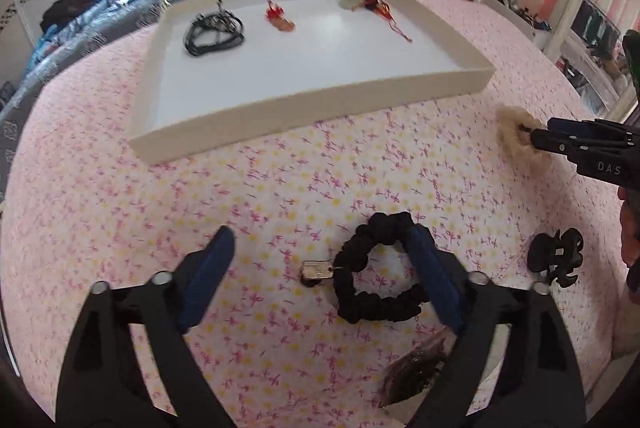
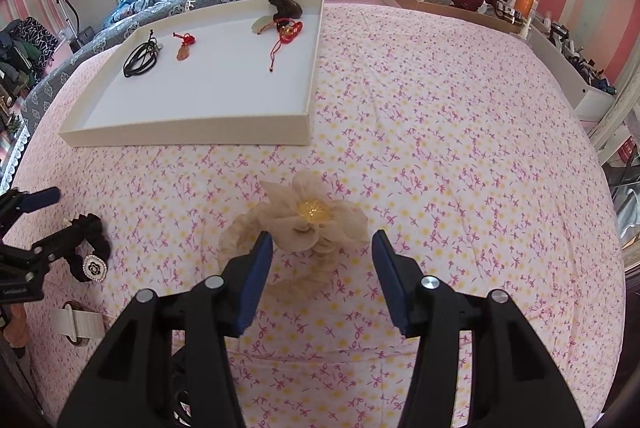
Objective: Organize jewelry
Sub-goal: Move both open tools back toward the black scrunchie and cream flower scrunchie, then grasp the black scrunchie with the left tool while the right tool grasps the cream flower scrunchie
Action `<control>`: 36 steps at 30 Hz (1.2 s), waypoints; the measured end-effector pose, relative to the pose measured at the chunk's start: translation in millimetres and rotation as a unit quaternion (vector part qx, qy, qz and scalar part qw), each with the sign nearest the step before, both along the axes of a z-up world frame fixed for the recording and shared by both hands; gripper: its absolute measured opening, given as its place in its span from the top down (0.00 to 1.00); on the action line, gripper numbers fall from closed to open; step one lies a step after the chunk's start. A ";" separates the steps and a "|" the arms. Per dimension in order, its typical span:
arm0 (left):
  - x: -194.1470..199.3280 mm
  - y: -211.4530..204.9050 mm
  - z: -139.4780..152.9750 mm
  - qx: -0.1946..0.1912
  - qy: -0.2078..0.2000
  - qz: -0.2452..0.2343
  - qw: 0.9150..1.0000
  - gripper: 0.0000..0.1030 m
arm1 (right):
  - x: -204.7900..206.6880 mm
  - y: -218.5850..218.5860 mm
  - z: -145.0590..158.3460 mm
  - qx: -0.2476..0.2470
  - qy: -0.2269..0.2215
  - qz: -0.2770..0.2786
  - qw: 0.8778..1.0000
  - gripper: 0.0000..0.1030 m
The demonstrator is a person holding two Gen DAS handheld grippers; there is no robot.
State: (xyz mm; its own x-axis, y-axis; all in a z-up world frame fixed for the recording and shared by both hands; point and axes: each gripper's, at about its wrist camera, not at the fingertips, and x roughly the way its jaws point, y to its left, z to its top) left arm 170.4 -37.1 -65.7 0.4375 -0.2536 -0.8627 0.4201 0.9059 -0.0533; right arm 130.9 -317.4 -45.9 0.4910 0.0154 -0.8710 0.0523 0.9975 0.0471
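My left gripper (image 1: 320, 234) is open low over the pink floral bedspread. Its right finger lies across a black scrunchie (image 1: 372, 268) that carries a small charm (image 1: 318, 272). My right gripper (image 2: 322, 240) is open too, its fingers either side of the near edge of a cream fabric flower scrunchie (image 2: 316, 216) with a gold centre. In the left wrist view, that gripper (image 1: 534, 134) shows at the right edge against the cream flower (image 1: 510, 120). The left gripper (image 2: 64, 214) and the black scrunchie (image 2: 92, 248) show at the left of the right wrist view.
A white tray (image 1: 400, 84) (image 2: 192, 134) at the back holds a black cord necklace (image 2: 140, 58), a red pendant (image 2: 185, 48) and red cord pieces (image 2: 286, 30). A black claw clip (image 1: 556, 262), a brown packet (image 1: 416, 372) and a white strap (image 2: 82, 324) lie nearby. Clutter lines the far right edge.
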 end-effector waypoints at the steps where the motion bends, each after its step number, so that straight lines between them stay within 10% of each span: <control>1: 1.2 -1.4 -1.8 0.000 0.003 -0.004 1.000 0.22 | 0.6 0.2 -1.1 0.000 0.002 0.000 1.000 0.49; 14: 7.5 1.5 -7.3 0.006 0.007 0.008 1.000 0.56 | 8.9 -2.0 -18.8 0.000 0.017 -0.006 1.000 0.50; 22: 12.0 7.6 -5.4 -0.004 0.018 0.018 1.000 0.87 | 8.2 -0.8 -16.4 -0.003 0.010 -0.001 1.000 0.82; 36: 11.6 14.6 2.8 -0.015 0.018 0.034 0.999 0.91 | 6.4 -2.9 -2.6 0.003 -0.006 -0.012 1.000 0.88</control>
State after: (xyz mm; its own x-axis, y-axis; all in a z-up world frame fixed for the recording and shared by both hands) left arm 182.0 -22.4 -62.8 0.4225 -0.2502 -0.8712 0.3557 0.9298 -0.0946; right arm 137.3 -320.2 -48.5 0.5020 0.0084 -0.8648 0.0752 0.9957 0.0533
